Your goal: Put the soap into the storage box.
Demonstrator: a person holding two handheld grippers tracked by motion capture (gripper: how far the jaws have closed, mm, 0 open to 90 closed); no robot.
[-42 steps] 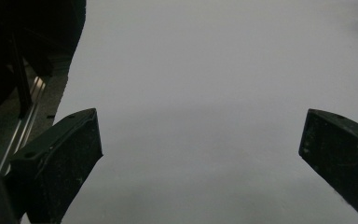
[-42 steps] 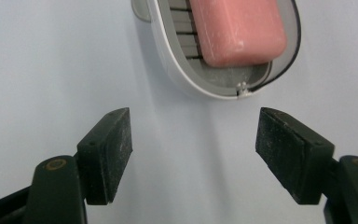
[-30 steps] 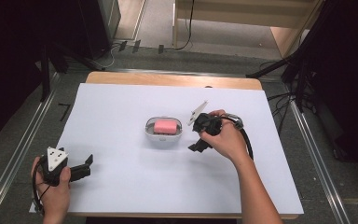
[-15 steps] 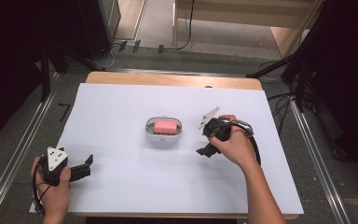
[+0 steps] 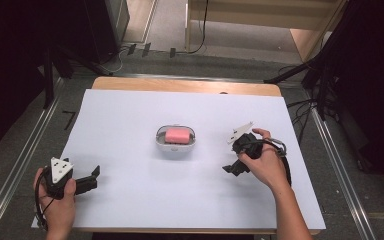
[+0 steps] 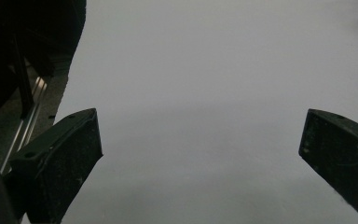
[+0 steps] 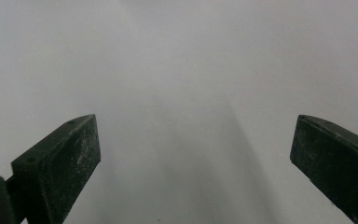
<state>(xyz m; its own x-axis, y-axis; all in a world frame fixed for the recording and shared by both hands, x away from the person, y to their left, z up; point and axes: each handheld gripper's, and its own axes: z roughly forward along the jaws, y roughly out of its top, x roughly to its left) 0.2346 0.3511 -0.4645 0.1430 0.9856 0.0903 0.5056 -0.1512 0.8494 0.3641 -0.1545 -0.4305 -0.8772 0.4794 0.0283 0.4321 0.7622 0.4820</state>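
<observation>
We hold our right hand-held gripper over the white counter, to the right of the dish and clear of it. Its jaws have just been opening and now stand wide; in the right gripper view the two black pads frame bare white surface, with nothing between them. Our right hand wraps the body, the grey plate tilts up toward the far edge, and the cable loops round the wrist.

The dish sits near the middle of the counter, a small pale oval container with a pink block lying inside it. The block rests within the rim, touched by neither gripper.

Our left hand-held gripper lies low at the near left corner of the counter, well apart from the dish. Its jaws point toward the right and stand wide too; the left gripper view shows both pads spread over plain white sheet, empty between them. In that view the counter's edge and a metal rail run past the left pad, with dark floor beyond. Our left hand grips the body from below, the grey plate facing up.

In the high view the white sheet covers most of a wooden top, whose far strip stays uncovered.
</observation>
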